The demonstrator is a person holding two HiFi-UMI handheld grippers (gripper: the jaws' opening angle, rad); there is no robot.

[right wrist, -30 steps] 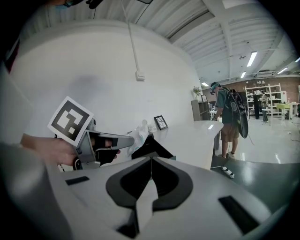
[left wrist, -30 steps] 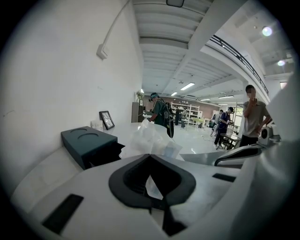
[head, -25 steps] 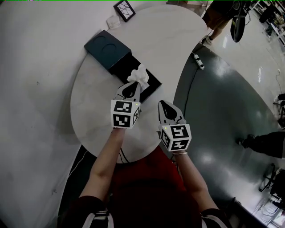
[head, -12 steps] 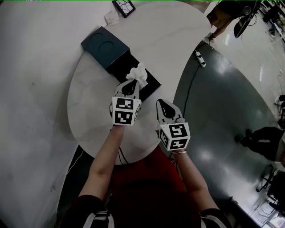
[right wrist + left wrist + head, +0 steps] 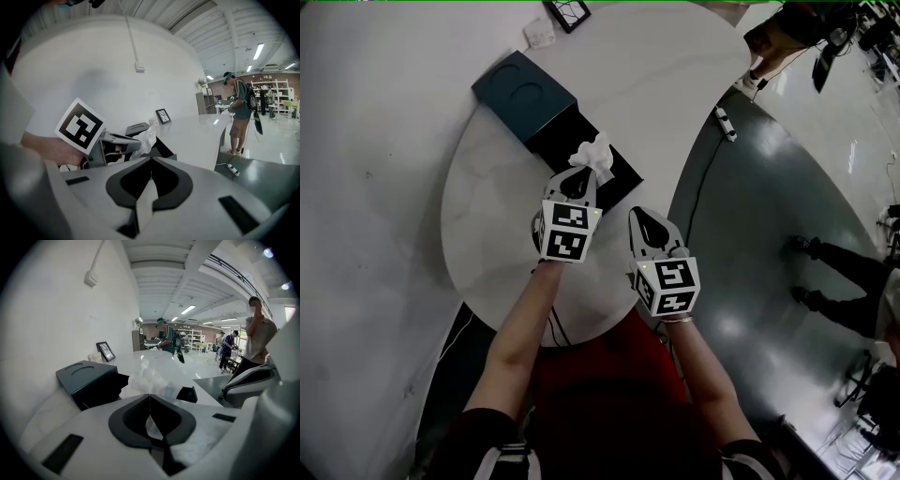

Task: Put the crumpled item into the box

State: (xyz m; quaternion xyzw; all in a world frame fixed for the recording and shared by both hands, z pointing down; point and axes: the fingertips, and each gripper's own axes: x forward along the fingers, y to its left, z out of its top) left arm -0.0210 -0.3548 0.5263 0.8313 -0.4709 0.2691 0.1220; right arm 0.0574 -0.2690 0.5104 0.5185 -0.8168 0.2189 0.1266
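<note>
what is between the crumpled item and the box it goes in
Nothing visible. The left gripper holds the crumpled item right above the open black box; the teal cover sits at its far end, clear of the opening.

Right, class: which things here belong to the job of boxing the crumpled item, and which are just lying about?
In the job: crumpled white wad; left gripper, jaws shut on it; open box; lid.
Lying about: picture frame; power strip; right gripper, shut, empty.
</note>
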